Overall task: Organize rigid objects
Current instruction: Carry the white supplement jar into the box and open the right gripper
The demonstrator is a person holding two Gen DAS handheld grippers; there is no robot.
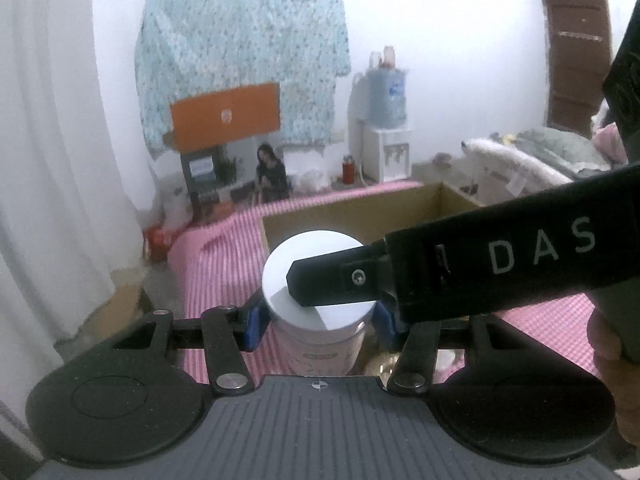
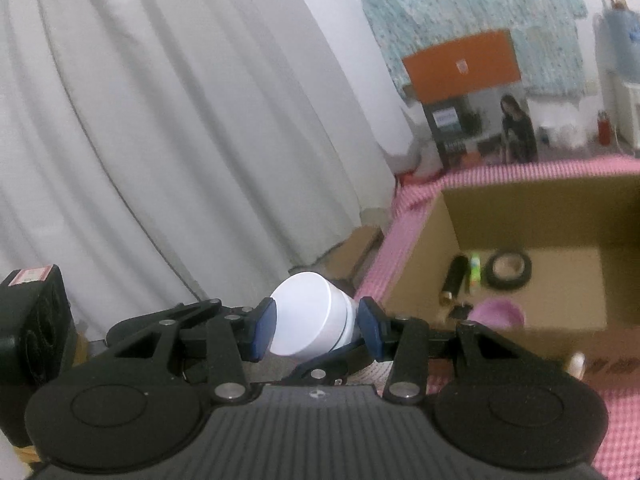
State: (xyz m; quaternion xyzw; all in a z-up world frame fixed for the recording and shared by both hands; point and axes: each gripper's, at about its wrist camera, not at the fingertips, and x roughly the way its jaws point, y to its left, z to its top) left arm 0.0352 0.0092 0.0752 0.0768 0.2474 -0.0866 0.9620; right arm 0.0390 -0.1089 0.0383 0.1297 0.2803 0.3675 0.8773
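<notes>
Jar (image 1: pixel 320 320), white-lidded with a pale pink label, sits between the blue pads of the left gripper (image 1: pixel 318 322), which press on its sides just below the lid. Its label carries a small dark strip of writing too blurred to read, and its lower part is cut off by the gripper's own body. Across the lid lies a black finger of the right gripper (image 1: pixel 332 284), reaching in from the right; the arm behind it bears the white letters "DAS", with any letters beyond them running out of frame.

From the right wrist, the right gripper (image 2: pixel 316 330) is closed partway on the same jar's white lid (image 2: pixel 308 316), one blue pad on each side, the jar tilted so only lid and a sliver of body show. Ahead and to the right of this gripper stands an open cardboard box (image 2: pixel 420 248) on a pink checked cloth (image 2: pixel 384 248). Inside it lie a black tape roll (image 2: pixel 508 270), a dark cylinder (image 2: pixel 454 280), a small green-and-white tube (image 2: pixel 475 274) and something pink (image 2: pixel 498 314), half hidden by the near wall and blurred. Printing on the box's front is cut off and unreadable.
</notes>
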